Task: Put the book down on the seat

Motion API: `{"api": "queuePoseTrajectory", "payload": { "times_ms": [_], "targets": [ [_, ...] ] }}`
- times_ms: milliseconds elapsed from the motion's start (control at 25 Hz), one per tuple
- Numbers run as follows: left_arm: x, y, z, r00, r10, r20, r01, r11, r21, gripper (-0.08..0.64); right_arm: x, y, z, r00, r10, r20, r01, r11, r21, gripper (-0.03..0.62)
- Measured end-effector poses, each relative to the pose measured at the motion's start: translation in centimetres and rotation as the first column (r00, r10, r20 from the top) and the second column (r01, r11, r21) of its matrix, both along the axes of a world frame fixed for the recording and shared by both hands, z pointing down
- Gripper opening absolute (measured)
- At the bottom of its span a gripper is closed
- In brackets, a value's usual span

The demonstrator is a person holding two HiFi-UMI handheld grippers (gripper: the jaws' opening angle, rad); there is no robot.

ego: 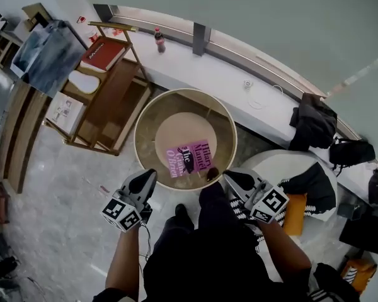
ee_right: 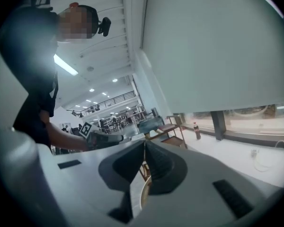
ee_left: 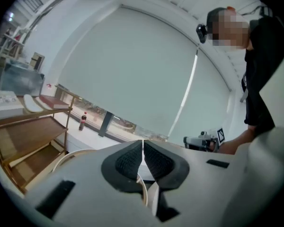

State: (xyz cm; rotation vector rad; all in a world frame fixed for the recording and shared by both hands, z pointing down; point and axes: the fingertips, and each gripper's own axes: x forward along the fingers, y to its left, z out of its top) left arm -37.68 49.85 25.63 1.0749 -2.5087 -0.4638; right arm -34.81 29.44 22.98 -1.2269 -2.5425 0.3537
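A pink book (ego: 190,157) lies flat on the tan seat (ego: 176,131) of a round tub chair (ego: 145,126), seen in the head view. My left gripper (ego: 150,178) hovers at the chair's near left rim, jaws shut and holding nothing. My right gripper (ego: 229,178) hovers at the near right rim, also shut with nothing in it. Neither touches the book. In the left gripper view the pads (ee_left: 132,161) meet, with the chair rim (ee_left: 66,157) below them. The right gripper view shows its pads (ee_right: 156,162) together, and the left gripper (ee_right: 102,137) across from it.
A wooden shelf unit (ego: 110,99) with a red book (ego: 103,53) stands left of the chair. A cola bottle (ego: 159,40) sits on the long white window ledge (ego: 220,74). Dark bags (ego: 312,123) and clothes lie to the right. My legs (ego: 208,231) stand right before the chair.
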Motion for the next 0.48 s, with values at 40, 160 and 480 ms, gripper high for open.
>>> {"api": "queuePoseTrajectory", "payload": {
  "times_ms": [40, 160, 480],
  "targets": [
    [-1.4, 0.0, 0.0, 0.999, -0.042, -0.014, 0.042, 0.999, 0.025, 0.031, -1.1, -0.4, 0.7, 1.000, -0.021, -0.013, 0.021, 1.000, 0.000, 0.029],
    [-4.8, -0.3, -0.4, 0.992, -0.127, -0.022, 0.127, 0.992, 0.019, 0.031, -4.9, -1.8, 2.7, 0.996, -0.083, -0.037, 0.084, 0.996, 0.008, 0.029],
    [-9.5, -1.2, 4.5, 0.970, -0.219, -0.104, 0.206, 0.970, -0.126, 0.031, -14.3, -3.8, 9.2, 0.983, -0.126, -0.132, 0.122, 0.992, -0.037, 0.029]
  ]
}}
